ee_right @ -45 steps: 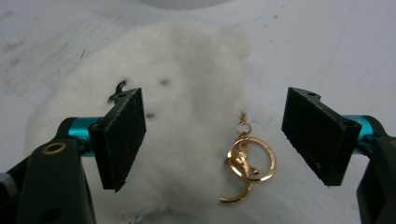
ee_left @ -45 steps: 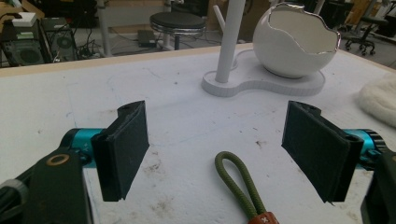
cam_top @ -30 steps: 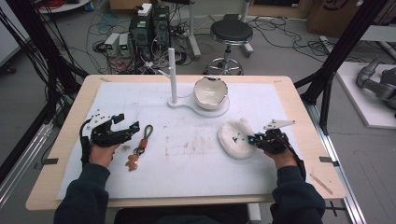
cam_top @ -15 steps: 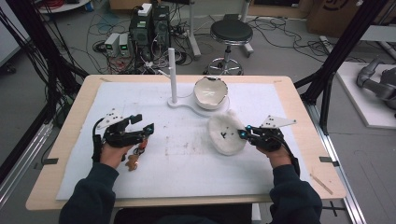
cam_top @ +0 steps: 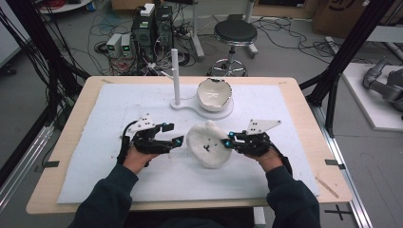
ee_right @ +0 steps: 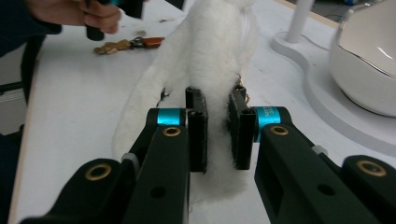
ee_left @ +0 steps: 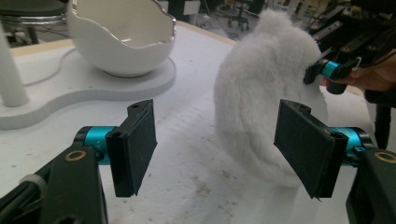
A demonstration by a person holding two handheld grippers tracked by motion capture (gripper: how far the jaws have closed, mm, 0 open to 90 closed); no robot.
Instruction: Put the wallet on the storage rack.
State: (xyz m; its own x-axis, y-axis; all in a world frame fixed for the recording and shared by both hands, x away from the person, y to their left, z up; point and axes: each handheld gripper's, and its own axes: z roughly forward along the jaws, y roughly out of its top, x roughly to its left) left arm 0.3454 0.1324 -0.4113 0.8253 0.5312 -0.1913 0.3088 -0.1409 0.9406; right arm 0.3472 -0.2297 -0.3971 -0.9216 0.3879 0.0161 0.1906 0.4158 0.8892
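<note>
At the middle of the white padded table mat point(cam_top: 95, 171), a fluffy white fur pouch point(cam_top: 207, 145) stood partly lifted, its right edge pinched between the closed jaws of the right gripper point(cam_top: 230, 140), probably to steady it for the other hand. The left gripper point(cam_top: 177, 140) hovered just beside the pouch's left side with jaws spread wide and empty, apparently lined up to take hold. Bare mat lay open toward the person, while a white eggshell-shaped ceramic bowl point(cam_top: 214, 94) on a white stand with an upright post point(cam_top: 175, 76) stood near behind, limiting room there.
</note>
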